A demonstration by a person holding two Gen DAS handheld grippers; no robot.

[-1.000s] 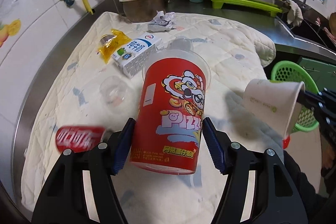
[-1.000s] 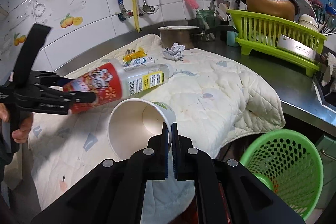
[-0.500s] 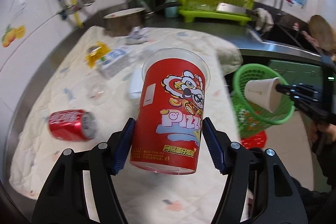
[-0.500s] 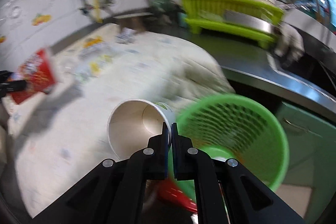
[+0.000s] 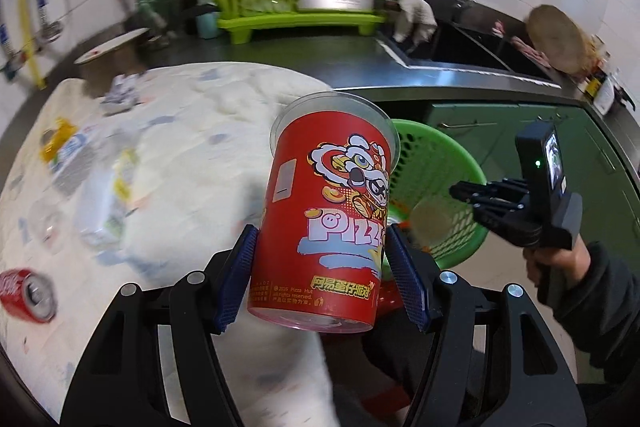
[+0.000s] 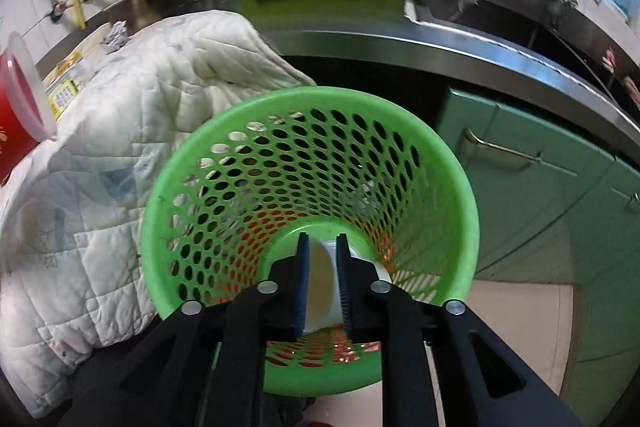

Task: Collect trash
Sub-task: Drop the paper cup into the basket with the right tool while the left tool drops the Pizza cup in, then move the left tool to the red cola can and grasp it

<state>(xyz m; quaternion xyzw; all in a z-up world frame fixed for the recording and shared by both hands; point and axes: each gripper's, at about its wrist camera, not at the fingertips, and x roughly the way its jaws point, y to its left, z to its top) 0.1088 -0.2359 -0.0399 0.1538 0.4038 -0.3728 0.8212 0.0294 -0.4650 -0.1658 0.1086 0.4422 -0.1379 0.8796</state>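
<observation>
Green basket (image 6: 460, 187) below right gripper (image 6: 322, 283) (jaws just parted).

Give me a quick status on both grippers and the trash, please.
Left gripper shut on red Pizza Hut cup. Right gripper just opening; white paper cup dropping into green mesh basket. Nothing blocking.

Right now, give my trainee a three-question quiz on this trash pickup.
1. True or false: the left gripper is shut on the red Pizza Hut cup.
2. Where is the white paper cup? A. on the quilt B. inside the green basket C. in the dish rack
3. Fill in: a red soda ___ lies on the quilt.

Key: 1 true; 2 B; 3 can. The right gripper has just been opening, with the paper cup between its jaws.
</observation>
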